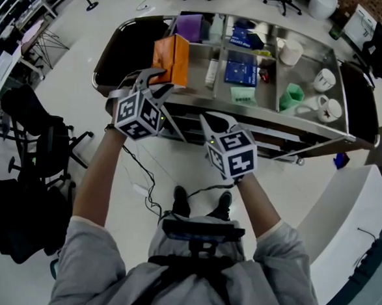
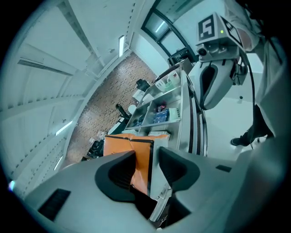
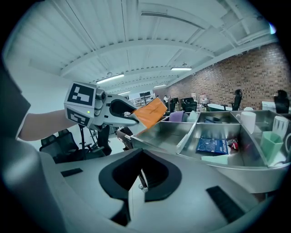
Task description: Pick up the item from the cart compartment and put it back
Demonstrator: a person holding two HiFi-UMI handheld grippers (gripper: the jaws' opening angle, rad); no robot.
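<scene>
An orange packet [image 1: 171, 59] hangs tilted over the left compartment of the steel cart [image 1: 259, 115], with my left gripper [image 1: 158, 81] shut on its near edge. In the left gripper view the packet [image 2: 125, 148] sits between the two dark pads [image 2: 119, 169]. The right gripper view shows it [image 3: 150, 111] held above the cart's corner. My right gripper [image 1: 211, 120] hovers in front of the cart's near rail, level with the middle compartment. Its jaws [image 3: 142, 186] are shut with nothing between them.
A purple packet [image 1: 189, 26] lies at the back of the left compartment. Blue packets [image 1: 241, 72] fill the middle one; a green cup [image 1: 291, 95] and white mugs [image 1: 324, 80] the right one. An office chair [image 1: 29, 131] and a black bag [image 1: 16, 221] stand left, a white counter [image 1: 356, 219] right.
</scene>
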